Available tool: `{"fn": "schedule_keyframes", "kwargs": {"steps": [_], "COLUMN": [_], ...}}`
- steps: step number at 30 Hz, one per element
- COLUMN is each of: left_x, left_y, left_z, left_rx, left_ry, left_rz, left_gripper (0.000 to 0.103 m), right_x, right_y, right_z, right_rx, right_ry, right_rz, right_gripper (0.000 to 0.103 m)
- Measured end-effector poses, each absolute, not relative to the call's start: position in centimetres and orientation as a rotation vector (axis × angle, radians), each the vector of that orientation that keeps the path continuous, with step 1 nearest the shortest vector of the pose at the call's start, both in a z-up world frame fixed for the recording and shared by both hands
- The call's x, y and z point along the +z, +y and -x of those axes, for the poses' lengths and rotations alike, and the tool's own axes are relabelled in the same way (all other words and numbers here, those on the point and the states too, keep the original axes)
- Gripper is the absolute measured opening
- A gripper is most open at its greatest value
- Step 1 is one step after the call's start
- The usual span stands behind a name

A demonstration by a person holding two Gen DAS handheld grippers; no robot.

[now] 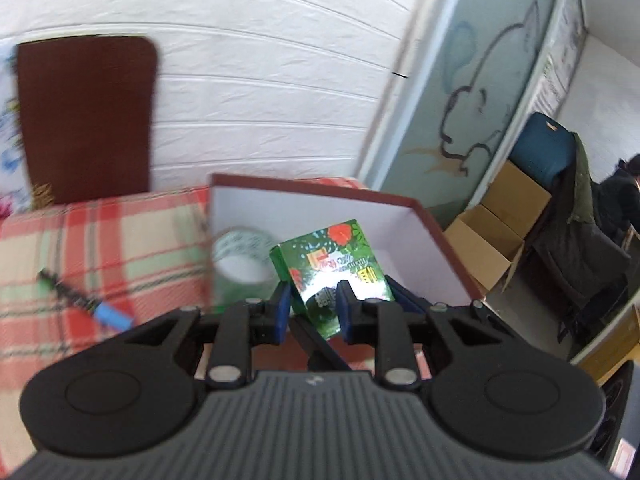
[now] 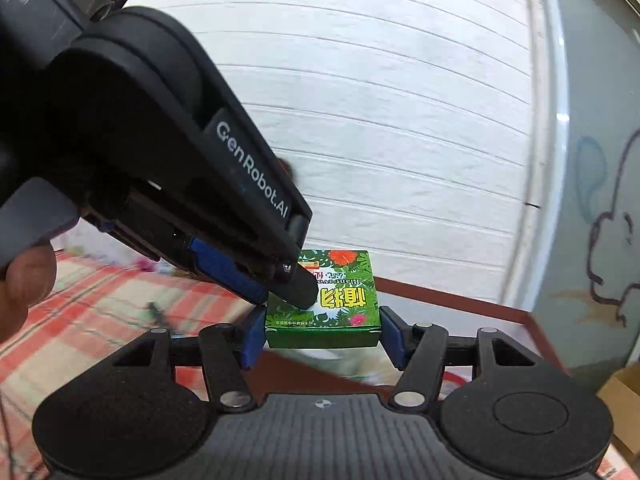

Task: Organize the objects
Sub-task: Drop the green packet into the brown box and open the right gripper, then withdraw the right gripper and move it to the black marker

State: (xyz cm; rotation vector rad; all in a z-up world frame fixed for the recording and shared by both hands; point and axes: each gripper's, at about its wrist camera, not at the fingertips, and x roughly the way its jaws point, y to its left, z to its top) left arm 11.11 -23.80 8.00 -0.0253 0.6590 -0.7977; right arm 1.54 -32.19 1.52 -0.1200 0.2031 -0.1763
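In the left wrist view, the left gripper (image 1: 310, 304) sat low centre with its blue pads drawn close on the near end of the green box (image 1: 332, 268), which stood tilted over the open white-lined box (image 1: 432, 232), a tape roll (image 1: 240, 256) just to its left and a pen (image 1: 86, 300) on the plaid bench (image 1: 100, 232) at left. In the right wrist view, the right gripper (image 2: 322, 336) bracketed the green box (image 2: 324, 312) across its long side, left pad touching but right pad seemingly just clear, so I could not tell whether it pinched; the left gripper came in from upper left onto the box's top-left corner, so the hold likely rested there.
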Motion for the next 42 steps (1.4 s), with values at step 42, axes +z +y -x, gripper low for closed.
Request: {"fn": "schedule_keyframes", "kwargs": {"steps": [42], "left_x": [5.9], "left_y": [-22.0], "left_z": [-6.9], "left_rx": [-0.549], "left_ry": [0.604], "left_rz": [-0.224], "left_gripper": [0.041], "right_x": [-0.5], "right_y": [-33.0], "right_z": [3.7], "right_rx": [-0.292], "right_ry": [0.3], "right_rz": [-0.095], "right_gripper": [0.068]}}
